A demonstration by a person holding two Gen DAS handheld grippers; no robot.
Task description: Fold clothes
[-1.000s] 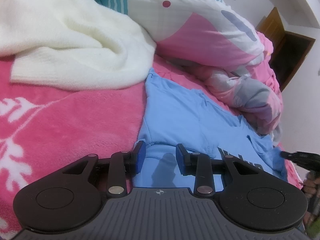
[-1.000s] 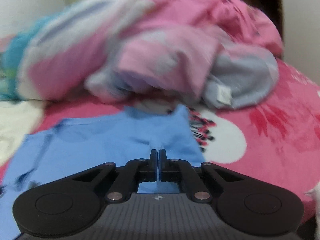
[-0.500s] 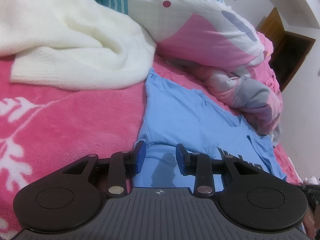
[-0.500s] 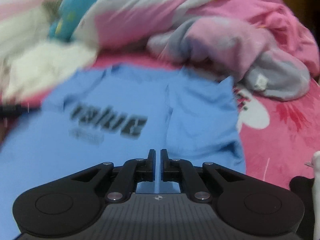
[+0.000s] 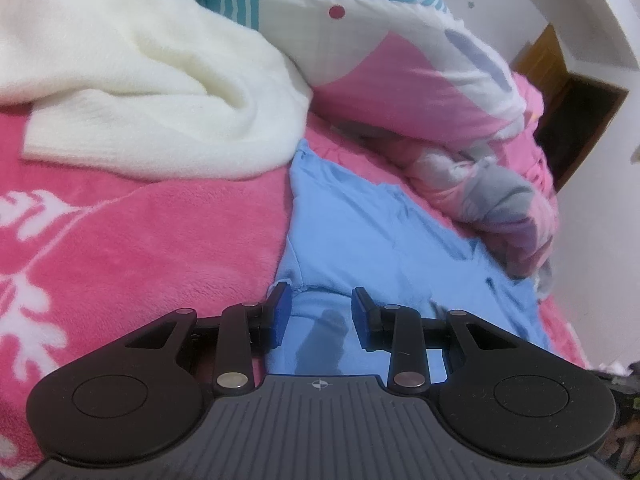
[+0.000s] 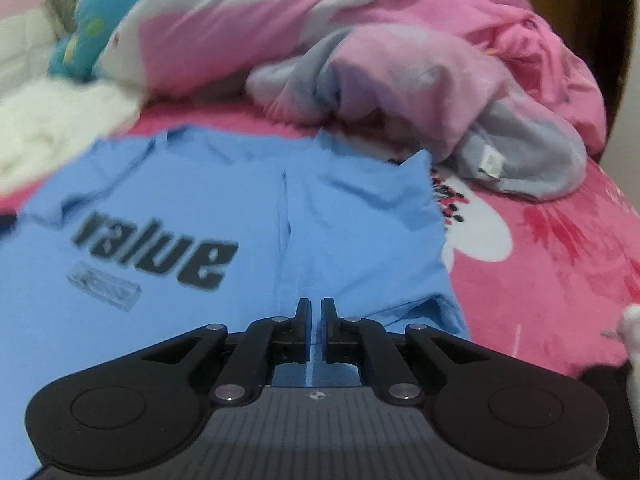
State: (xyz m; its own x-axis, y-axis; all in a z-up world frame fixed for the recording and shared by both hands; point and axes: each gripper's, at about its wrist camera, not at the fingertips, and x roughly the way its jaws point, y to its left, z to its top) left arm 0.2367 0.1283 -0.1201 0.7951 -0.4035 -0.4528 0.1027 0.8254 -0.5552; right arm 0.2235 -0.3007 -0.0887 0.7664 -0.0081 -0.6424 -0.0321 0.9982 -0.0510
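pink blanket [image 5: 168, 240] under blue t-shirt [image 6: 224, 200]

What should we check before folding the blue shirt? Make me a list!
1. Shirt lying flat on the blanket: mostly ok; a crease runs down its middle.
2. Print facing up: ok, the word "value" shows.
3. Left gripper ready to grab: ok, jaws apart over the shirt's edge, nothing between them.
4. Right gripper ready to grab: not ok, jaws shut, above the shirt, holding no cloth.
5. White sweater clear of the shirt: cannot tell; its hem reaches the shirt's far corner.
6. Quilt off the shirt: ok, it lies just beyond the shirt's far edge.
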